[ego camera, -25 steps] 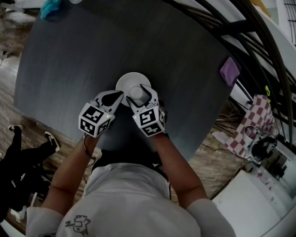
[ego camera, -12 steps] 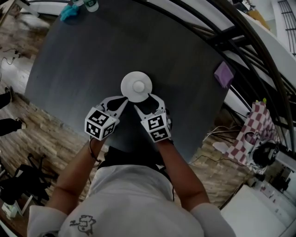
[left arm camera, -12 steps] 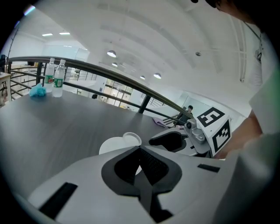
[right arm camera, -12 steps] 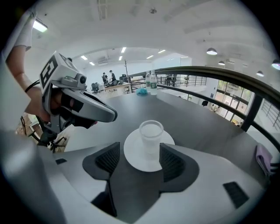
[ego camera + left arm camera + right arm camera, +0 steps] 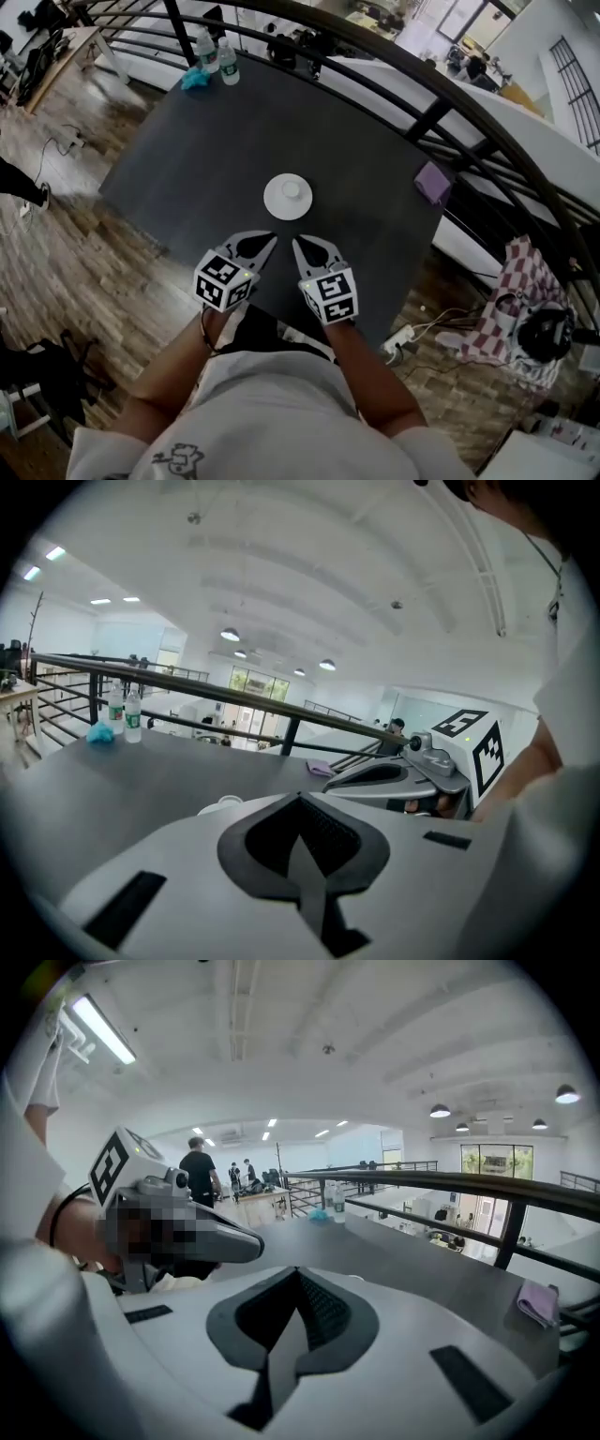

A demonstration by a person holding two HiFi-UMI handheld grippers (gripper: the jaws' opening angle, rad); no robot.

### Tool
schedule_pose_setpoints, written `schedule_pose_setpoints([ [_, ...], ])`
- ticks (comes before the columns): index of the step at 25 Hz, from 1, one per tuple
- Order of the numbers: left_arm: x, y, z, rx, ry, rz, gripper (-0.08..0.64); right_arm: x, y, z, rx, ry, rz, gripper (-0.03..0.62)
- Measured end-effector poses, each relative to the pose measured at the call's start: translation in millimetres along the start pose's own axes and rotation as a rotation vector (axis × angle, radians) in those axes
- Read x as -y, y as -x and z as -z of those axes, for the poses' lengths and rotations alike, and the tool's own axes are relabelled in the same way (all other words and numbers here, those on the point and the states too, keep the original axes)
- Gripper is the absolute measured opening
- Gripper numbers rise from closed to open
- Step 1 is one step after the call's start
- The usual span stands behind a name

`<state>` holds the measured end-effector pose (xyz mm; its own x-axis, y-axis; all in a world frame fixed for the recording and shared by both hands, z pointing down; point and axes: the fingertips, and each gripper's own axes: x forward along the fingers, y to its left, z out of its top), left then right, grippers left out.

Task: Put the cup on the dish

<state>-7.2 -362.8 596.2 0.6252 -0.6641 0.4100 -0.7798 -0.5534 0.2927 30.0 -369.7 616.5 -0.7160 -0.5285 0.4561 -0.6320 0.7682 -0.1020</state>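
Observation:
A small white cup [image 5: 292, 189] stands upright on the round white dish [image 5: 277, 205] in the middle of the dark table [image 5: 356, 178]. Both grippers hover near the table's front edge, apart from the dish. My left gripper [image 5: 270, 236] is shut and empty, and so is my right gripper [image 5: 297, 240] beside it. In the left gripper view the shut jaws [image 5: 300, 801] point toward the dish's rim [image 5: 221, 804], with the right gripper [image 5: 394, 776] alongside. The right gripper view shows its own shut jaws [image 5: 298, 1273] and the left gripper [image 5: 202, 1239]; the cup is hidden there.
A purple cloth [image 5: 432, 182] lies at the table's right edge. Two water bottles [image 5: 219, 56] and a blue cloth [image 5: 194, 79] sit at the far left corner. A dark railing [image 5: 427, 120] curves round the far side. Wooden floor [image 5: 112, 281] lies below.
The right gripper let go of the cup and shut. Both grippers drew back from the dish toward the person, and the cup stayed on the dish. The head view widened.

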Motion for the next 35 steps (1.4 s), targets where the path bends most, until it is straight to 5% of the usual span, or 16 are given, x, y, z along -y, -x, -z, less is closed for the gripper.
schedule_pose_setpoints([
  [13,92,131,-30,0.13,-0.022,-0.086,-0.002,-95,106,-66,0.146,0.033,-0.074,0.014],
  [35,155,307,53,0.104,-0.079,0.111,-0.001,-305,164,-50,0.202,-0.005,0.062,0.014],
])
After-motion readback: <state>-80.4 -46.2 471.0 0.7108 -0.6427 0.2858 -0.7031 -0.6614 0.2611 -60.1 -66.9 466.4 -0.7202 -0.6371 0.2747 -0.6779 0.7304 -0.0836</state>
